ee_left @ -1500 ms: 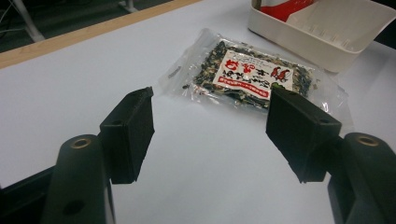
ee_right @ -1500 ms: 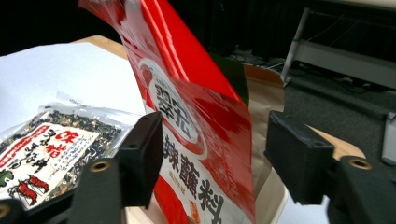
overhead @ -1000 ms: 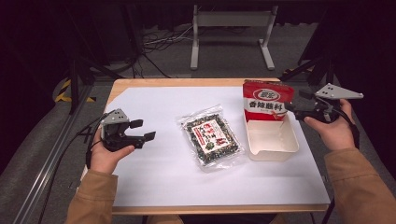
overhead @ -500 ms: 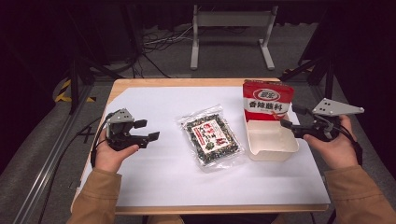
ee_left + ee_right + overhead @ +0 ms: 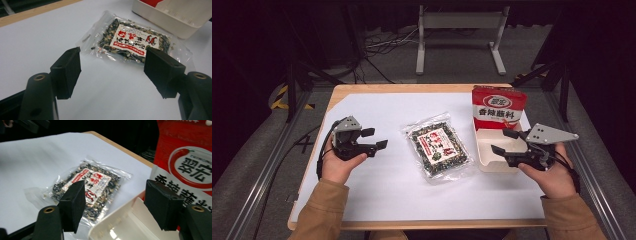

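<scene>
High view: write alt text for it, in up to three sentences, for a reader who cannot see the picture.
A person at a white-covered table holds an open claw in each hand, the left claw and the right claw either side of a clear packet of dark dried food lying flat. The right claw hovers over a white tray with a red seasoning bag standing at its far end.

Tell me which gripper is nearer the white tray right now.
Right. The right gripper hangs open over the white tray, at its near edge; the left gripper is open, beyond the clear packet.

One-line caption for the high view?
Both open grippers, left and right, flank a clear packet beside a white tray.
</scene>
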`<action>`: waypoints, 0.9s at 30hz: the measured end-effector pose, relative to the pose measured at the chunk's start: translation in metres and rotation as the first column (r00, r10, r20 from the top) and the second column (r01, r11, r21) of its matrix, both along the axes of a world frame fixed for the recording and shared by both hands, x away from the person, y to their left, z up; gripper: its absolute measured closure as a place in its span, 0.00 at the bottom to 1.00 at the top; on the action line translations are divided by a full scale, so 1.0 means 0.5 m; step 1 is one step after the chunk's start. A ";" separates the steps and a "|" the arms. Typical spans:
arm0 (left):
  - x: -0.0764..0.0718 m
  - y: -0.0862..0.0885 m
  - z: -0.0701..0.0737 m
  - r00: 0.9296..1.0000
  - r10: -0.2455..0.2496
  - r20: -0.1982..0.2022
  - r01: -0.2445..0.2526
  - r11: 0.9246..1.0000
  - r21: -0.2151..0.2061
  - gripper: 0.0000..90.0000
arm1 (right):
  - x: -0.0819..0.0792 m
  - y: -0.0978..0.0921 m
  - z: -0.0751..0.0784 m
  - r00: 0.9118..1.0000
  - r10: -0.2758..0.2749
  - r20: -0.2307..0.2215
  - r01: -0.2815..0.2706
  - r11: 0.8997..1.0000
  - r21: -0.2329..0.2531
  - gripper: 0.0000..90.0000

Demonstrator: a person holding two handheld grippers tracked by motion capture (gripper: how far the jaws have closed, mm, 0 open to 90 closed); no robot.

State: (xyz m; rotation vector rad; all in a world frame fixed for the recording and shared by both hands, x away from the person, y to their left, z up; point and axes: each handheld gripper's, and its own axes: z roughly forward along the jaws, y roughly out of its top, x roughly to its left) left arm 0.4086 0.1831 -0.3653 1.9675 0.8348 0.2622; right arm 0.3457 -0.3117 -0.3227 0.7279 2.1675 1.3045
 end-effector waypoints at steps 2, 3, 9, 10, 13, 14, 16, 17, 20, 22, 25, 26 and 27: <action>0.007 -0.007 -0.006 1.000 0.008 -0.025 -0.008 1.000 0.002 0.36 | -0.005 0.008 0.001 1.000 0.015 0.003 -0.015 1.000 -0.013 0.37; 0.010 -0.014 -0.011 1.000 0.020 -0.017 -0.020 0.999 0.035 0.36 | -0.007 0.009 0.001 1.000 0.014 0.008 -0.014 1.000 -0.004 0.37; 0.034 -0.043 -0.039 0.998 0.055 0.001 -0.055 0.996 0.065 0.40 | -0.017 0.013 -0.003 0.998 0.027 0.054 -0.027 1.000 0.006 0.41; 0.038 -0.046 -0.041 0.998 0.060 -0.011 -0.059 0.997 0.058 0.40 | -0.017 0.014 -0.004 0.998 0.027 0.053 -0.027 1.000 0.007 0.42; 0.052 -0.053 -0.048 0.996 0.064 -0.065 -0.060 0.997 0.057 0.44 | -0.020 0.014 -0.007 0.999 0.025 0.042 -0.026 0.999 0.027 0.43; 0.055 -0.056 -0.050 0.995 0.068 -0.075 -0.064 0.997 0.051 0.44 | -0.021 0.014 -0.008 0.999 0.024 0.033 -0.025 0.999 0.038 0.42; 0.062 -0.062 -0.056 0.991 0.072 -0.109 -0.068 0.997 0.040 0.43 | -0.023 0.014 -0.009 1.000 0.024 0.000 -0.024 0.998 0.060 0.42; 0.066 -0.064 -0.058 0.989 0.080 -0.122 -0.076 0.996 0.035 0.41 | -0.025 0.014 -0.010 1.000 0.026 -0.001 -0.026 0.998 0.059 0.42; 0.079 -0.070 -0.069 0.982 0.097 -0.165 -0.095 0.995 0.016 0.38 | -0.030 0.014 -0.011 1.000 0.024 0.013 -0.025 0.999 0.041 0.41; 0.086 -0.071 -0.076 0.973 0.122 -0.196 -0.119 0.992 0.028 0.38 | -0.035 0.013 -0.011 0.999 0.023 0.024 -0.023 0.999 0.031 0.41; 0.097 -0.068 -0.085 0.965 0.123 -0.232 -0.126 0.992 0.000 0.40 | -0.042 0.011 -0.011 0.999 0.018 0.031 -0.019 0.999 0.028 0.41; 0.100 -0.069 -0.088 0.964 0.120 -0.238 -0.127 0.992 -0.013 0.41 | -0.043 0.010 -0.011 0.999 0.016 0.031 -0.017 0.999 0.029 0.41; 0.103 -0.069 -0.089 0.964 0.119 -0.237 -0.126 0.992 -0.012 0.41 | -0.045 0.009 -0.012 0.999 0.012 0.031 -0.013 1.000 0.028 0.40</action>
